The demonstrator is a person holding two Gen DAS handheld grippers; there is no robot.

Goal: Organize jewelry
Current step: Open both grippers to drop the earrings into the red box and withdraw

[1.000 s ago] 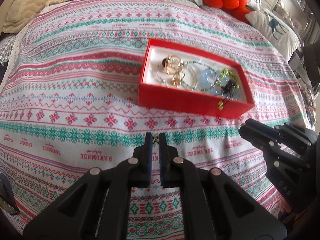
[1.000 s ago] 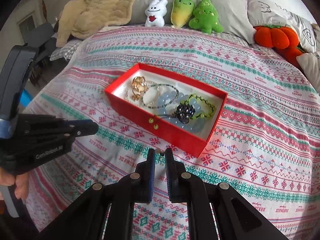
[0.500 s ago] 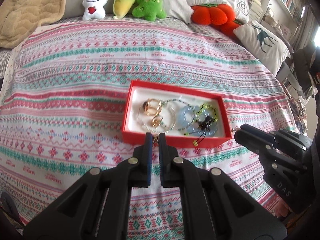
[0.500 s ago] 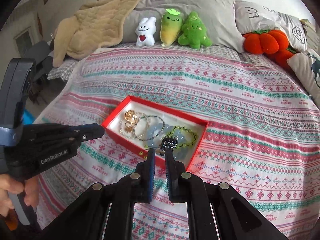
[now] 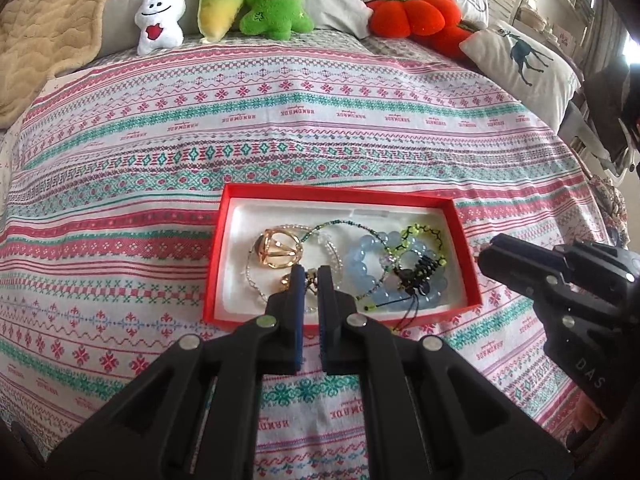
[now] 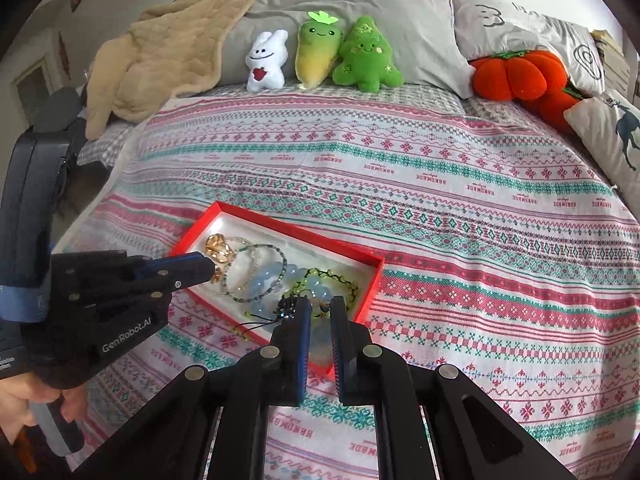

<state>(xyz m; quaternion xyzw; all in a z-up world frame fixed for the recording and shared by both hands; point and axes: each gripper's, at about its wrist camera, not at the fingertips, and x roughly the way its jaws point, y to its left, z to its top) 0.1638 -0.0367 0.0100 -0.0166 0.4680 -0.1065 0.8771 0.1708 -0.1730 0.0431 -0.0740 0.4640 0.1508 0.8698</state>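
Note:
A red box (image 5: pixel 340 194) with a white lining lies on the patterned bedspread; it also shows in the right wrist view (image 6: pixel 372 280). It holds a gold ring piece (image 5: pixel 278 248), a clear and green bead strand (image 5: pixel 328 236), a pale blue bead bracelet (image 5: pixel 360 264) and a yellow-green and black cord bracelet (image 5: pixel 424 248). A cord end hangs over the box's near wall. My left gripper (image 5: pixel 309 276) is nearly shut and empty above the box's near edge. My right gripper (image 6: pixel 318 306) is nearly shut and empty over the box's right end.
Plush toys (image 6: pixel 320 56) and an orange pumpkin cushion (image 6: pixel 516 76) line the head of the bed. A beige blanket (image 6: pixel 160 52) lies at back left, a deer pillow (image 5: pixel 520 56) at right. The bedspread (image 6: pixel 460 208) spreads around the box.
Both grippers have pulled back and risen from the box, so it looks smaller and lower in both views. The jewelry has stayed in the box.

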